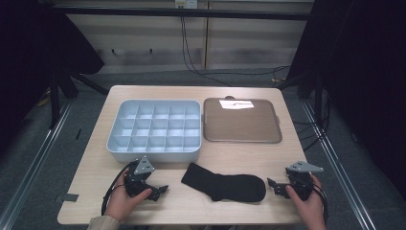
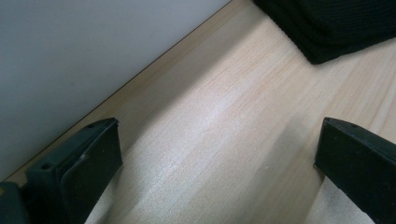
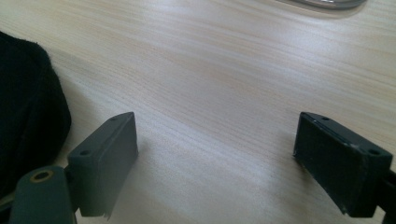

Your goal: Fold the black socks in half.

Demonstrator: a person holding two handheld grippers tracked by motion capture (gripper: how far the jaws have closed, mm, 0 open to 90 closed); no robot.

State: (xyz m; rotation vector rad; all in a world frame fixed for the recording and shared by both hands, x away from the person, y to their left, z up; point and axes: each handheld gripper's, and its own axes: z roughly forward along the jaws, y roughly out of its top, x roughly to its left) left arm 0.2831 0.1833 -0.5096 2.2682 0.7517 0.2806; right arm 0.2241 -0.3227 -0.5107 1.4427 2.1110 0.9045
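Pale wood-grain table (image 1: 239,158) stands on a grey floor, with dark drapes at both sides and a light wall behind. Nearest the person, the left gripper (image 1: 160,190) rests low on the tabletop in a hand (image 1: 125,201); its jaws stand wide with bare wood between them, as the left gripper view shows. At the other front corner the right gripper (image 1: 274,184) sits in the right hand (image 1: 309,206), jaws likewise spread wide over bare table.

Between the two lies a black sock (image 1: 224,186), flat on the wood near the front edge. Its long axis runs roughly left to right across the table, tilted slightly: the narrower end points toward the left gripper and a little away from the person, the rounded, broader end toward the right gripper. Neither gripper touches it.

Farther back, a light grey divided organiser tray (image 1: 115,139) sits on the left, and beside it a brown flat tray (image 1: 242,127) with a white paper slip (image 1: 236,104) at its far edge.
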